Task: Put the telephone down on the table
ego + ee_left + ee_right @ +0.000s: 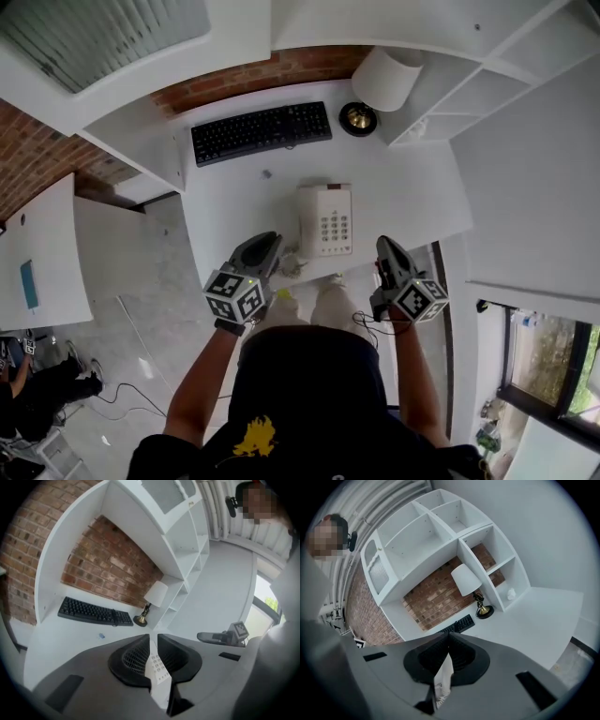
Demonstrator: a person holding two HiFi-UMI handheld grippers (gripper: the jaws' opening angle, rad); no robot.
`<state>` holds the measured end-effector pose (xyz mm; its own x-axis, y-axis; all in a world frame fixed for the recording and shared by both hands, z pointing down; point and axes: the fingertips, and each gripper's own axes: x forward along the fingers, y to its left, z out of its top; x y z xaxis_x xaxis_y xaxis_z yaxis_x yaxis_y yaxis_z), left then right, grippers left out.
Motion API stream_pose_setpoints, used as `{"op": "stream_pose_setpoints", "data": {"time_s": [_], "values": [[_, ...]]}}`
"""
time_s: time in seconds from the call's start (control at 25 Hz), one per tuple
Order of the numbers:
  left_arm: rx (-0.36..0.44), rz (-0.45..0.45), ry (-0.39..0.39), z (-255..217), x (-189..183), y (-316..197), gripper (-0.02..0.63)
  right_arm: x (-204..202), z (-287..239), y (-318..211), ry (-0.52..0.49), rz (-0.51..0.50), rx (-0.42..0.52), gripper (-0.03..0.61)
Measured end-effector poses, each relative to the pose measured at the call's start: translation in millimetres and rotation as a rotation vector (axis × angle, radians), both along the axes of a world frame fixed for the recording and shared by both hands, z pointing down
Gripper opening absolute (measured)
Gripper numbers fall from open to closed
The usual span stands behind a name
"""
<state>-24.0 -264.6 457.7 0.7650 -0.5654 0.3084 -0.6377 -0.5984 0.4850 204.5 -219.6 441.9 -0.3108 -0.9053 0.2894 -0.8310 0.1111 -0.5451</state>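
Note:
A white telephone (324, 220) lies flat on the white table (234, 202), its handset resting on its left side and its keypad to the right. My left gripper (265, 246) hovers at the table's front edge, left of the phone and apart from it. Its jaws stand a narrow slit apart with nothing held; the telephone (157, 667) shows through the slit of the left gripper (153, 637). My right gripper (387, 246) hangs to the right of the phone, also apart. In its own view the right gripper (449, 634) has its tips together, empty, with the telephone (442, 681) showing below.
A black keyboard (261, 131) lies at the back of the table, with a lamp's white shade (384, 80) and brass base (358, 119) to its right. White shelves (487, 84) rise at the right. A small scrap (266, 173) lies mid-table.

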Motion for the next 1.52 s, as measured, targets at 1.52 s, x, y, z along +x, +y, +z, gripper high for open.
{"op": "stream_pose_setpoints", "data": {"time_s": [1.52], "values": [[0.203,-0.273,-0.227,-110.8,55.7,192.8,0.017,81.3,-89.7,166.0,0.388,-0.218,0.125,-0.002]]}}
